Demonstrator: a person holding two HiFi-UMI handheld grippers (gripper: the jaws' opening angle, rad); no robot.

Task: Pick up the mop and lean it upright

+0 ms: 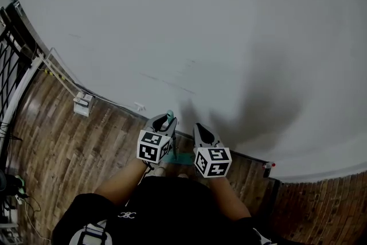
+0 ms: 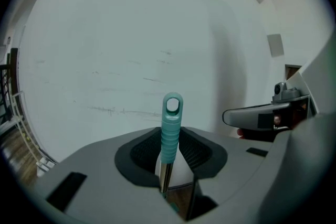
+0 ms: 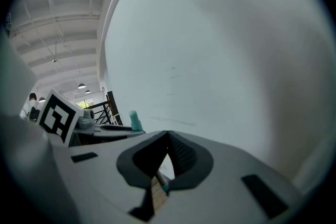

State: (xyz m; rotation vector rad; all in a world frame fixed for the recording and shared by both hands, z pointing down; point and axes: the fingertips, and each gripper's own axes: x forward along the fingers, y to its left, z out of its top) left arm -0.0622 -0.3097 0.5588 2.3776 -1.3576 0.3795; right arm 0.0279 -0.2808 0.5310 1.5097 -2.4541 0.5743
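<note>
The left gripper (image 1: 162, 123) pinches the mop (image 2: 170, 128) just below its grip; in the left gripper view the pole rises through the hollow between the two black pads (image 2: 144, 152), which close round the thin metal shaft (image 2: 165, 178) from both sides; the teal grip stands upright above the jaws, close to the wall (image 1: 200, 26); it is ribbed in rings and ends in a rounded loop with an oval hole.

The right gripper (image 1: 203, 133) hangs just beside the left one, to its right, also pointing at the wall; its jaws are pressed together at the tips, with only a diamond-shaped hollow between the ridged pads (image 3: 184, 157); nothing is pinched there; through the lower part of that hollow shows a short length of the shaft with a teal collar (image 3: 159, 182), lying beyond the jaws; the teal handle top (image 3: 135, 120) shows off to the left, next to the other gripper.

In the head view a flat teal mop head (image 1: 184, 156) lies on the floor (image 1: 63, 146) at the foot of the wall, between and below the two grippers; the floor is dark wood-grain planking; the wall is pale, matt and faintly scuffed; the gripper shells are smooth grey plastic.
</note>
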